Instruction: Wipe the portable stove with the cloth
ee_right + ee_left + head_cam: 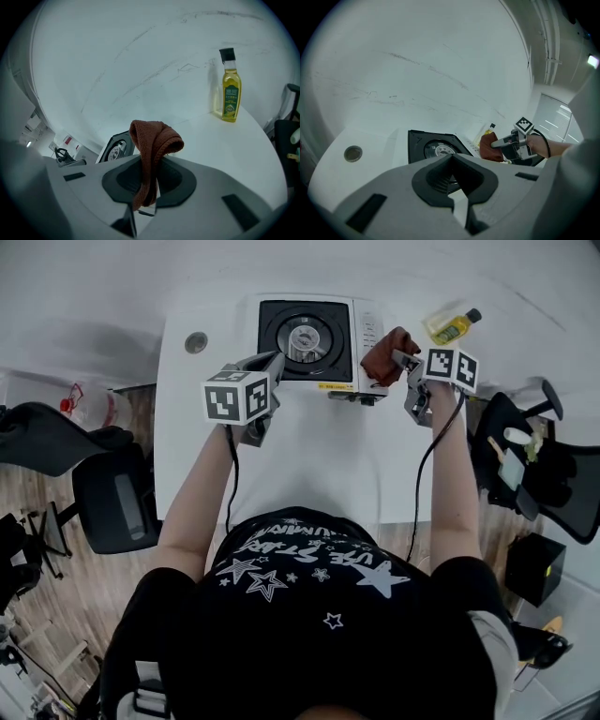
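Observation:
The portable stove (309, 338) is white with a black burner top and stands at the far middle of the white table (309, 465). My right gripper (405, 360) is shut on a red-brown cloth (389, 352), holding it at the stove's right side by the control panel. In the right gripper view the cloth (152, 145) droops over the jaws of the right gripper (150, 178), with the stove (115, 147) behind. My left gripper (269, 364) hovers over the stove's front left corner, shut and holding nothing. In the left gripper view the stove (433, 145) lies just beyond the left gripper (452, 161).
A yellow oil bottle (453, 327) stands at the table's far right, upright in the right gripper view as the bottle (230, 89). A round grommet (196, 342) sits in the table left of the stove. Black chairs (112, 498) flank the table on both sides.

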Tool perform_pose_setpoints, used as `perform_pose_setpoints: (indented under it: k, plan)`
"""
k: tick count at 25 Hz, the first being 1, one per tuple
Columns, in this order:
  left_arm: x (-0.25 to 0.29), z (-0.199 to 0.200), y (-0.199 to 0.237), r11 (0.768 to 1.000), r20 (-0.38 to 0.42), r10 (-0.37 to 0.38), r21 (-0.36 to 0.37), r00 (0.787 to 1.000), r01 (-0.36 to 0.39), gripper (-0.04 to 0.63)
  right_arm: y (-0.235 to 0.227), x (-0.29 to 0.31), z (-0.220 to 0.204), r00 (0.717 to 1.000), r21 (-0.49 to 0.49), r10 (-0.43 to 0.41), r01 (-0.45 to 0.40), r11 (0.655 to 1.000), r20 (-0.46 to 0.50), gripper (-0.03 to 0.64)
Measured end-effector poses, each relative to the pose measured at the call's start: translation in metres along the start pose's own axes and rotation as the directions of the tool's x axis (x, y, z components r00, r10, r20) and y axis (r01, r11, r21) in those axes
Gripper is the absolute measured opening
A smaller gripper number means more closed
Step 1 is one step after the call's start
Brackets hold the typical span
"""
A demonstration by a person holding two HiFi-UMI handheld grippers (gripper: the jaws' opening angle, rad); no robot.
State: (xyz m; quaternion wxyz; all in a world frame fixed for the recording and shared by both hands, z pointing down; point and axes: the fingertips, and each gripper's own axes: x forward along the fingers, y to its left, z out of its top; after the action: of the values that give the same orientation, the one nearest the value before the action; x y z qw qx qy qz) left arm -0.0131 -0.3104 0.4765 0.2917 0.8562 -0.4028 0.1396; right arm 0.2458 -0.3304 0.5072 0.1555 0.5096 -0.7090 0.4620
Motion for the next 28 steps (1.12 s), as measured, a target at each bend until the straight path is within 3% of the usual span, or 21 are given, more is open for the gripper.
perform_pose_setpoints:
  k: [4, 11, 15, 28]
  plan:
    - [-0.008, 0.002, 0.000, 1.000, 0.017, -0.003, 0.000, 1.000, 0.003, 0.008, 0.026, -0.009, 0.007, 0.999, -0.032, 0.045, -0.044, 0.999, 0.027, 0.058]
    - [-0.033, 0.006, 0.015, 0.999, 0.055, 0.029, -0.018, 0.998, -0.028, 0.008, 0.107, -0.012, 0.006, 0.979, -0.108, 0.200, -0.195, 0.975, 0.029, 0.058]
    - [-0.048, 0.005, 0.028, 0.998, 0.073, 0.056, -0.038, 0.996, -0.054, 0.008, 0.156, 0.003, -0.007, 0.956, -0.129, 0.292, -0.292, 0.948, -0.021, 0.058]
    - [-0.086, -0.011, 0.062, 0.986, 0.095, 0.148, -0.095, 0.984, -0.139, 0.008, 0.273, 0.053, -0.067, 0.877, -0.194, 0.436, -0.472, 0.860, -0.200, 0.058]
